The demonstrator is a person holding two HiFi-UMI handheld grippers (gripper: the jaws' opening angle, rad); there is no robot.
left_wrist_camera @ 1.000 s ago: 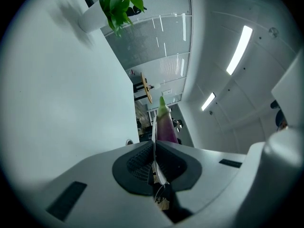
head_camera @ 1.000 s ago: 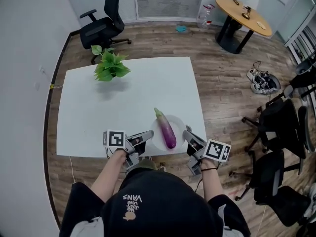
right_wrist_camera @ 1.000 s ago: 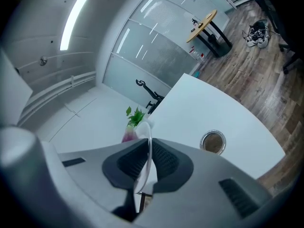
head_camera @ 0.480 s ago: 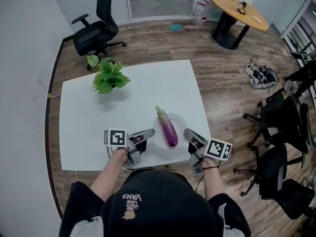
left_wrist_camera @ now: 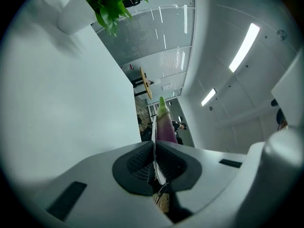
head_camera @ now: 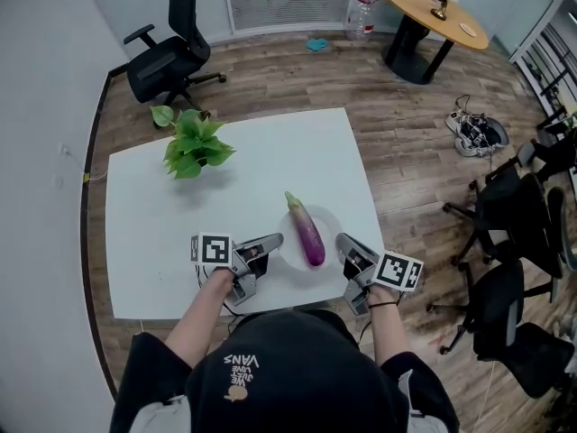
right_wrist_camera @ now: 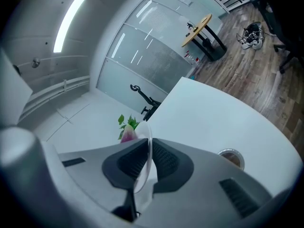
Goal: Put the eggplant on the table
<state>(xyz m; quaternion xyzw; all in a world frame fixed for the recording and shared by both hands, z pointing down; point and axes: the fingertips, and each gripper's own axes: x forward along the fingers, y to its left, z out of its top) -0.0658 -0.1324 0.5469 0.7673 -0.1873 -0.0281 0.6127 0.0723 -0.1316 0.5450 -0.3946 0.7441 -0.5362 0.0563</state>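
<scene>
A purple eggplant (head_camera: 307, 231) with a green stem lies on a small white plate (head_camera: 326, 225) over the near edge of the white table (head_camera: 180, 233). My left gripper (head_camera: 278, 239) is shut on the plate's left rim, and my right gripper (head_camera: 341, 240) is shut on its right rim. In the left gripper view the thin plate (left_wrist_camera: 155, 144) edge is pinched between the dark pads of the gripper (left_wrist_camera: 154, 164), with the eggplant (left_wrist_camera: 165, 126) beyond. In the right gripper view the plate (right_wrist_camera: 147, 146) rim sits the same way in the gripper (right_wrist_camera: 144, 164), with the eggplant (right_wrist_camera: 128, 135) behind it.
A potted green plant (head_camera: 191, 147) stands at the table's far left. A black office chair (head_camera: 167, 57) is beyond the table, a round wooden table (head_camera: 433, 12) at the far right. More dark chairs (head_camera: 523, 233) and shoes (head_camera: 478, 133) lie to the right.
Both grippers and the plate with the eggplant have moved forward, farther in over the table from its near edge. Both grips are unchanged.
</scene>
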